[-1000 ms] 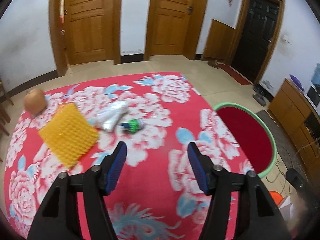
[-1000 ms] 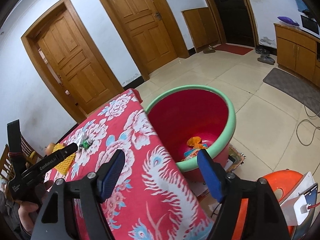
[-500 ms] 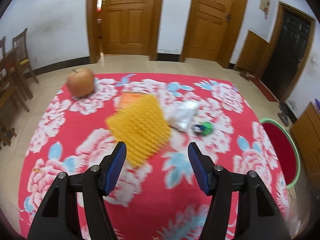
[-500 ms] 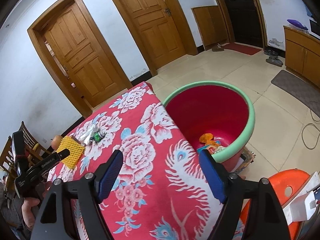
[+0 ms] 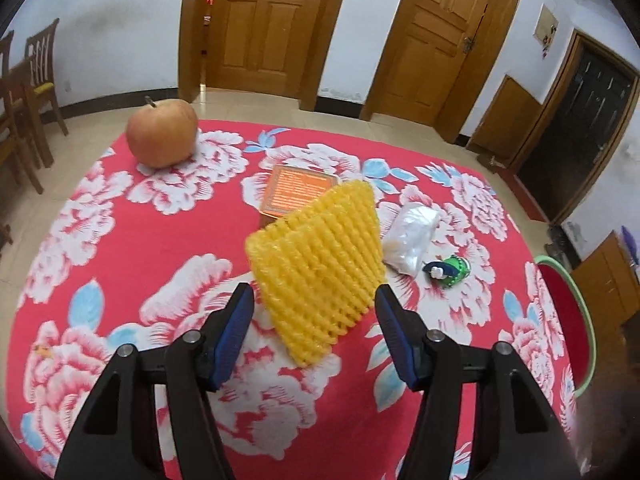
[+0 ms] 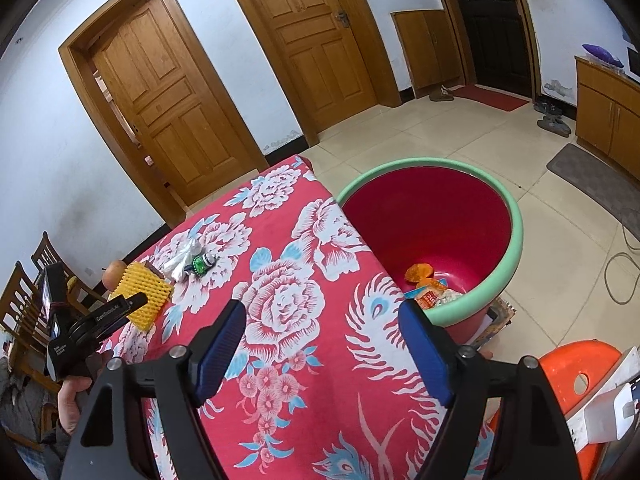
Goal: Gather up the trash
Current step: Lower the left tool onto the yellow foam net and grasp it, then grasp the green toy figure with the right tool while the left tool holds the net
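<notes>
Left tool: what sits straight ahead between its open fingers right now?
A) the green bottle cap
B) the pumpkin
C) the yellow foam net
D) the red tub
C: the left tool is open with the yellow foam net directly in front of the gap, not yet gripped.

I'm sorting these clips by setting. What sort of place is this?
Most likely a room in a home: panelled wooden doors, a tiled floor, and a table under a red floral cloth with a wooden dining chair nearby.
</notes>
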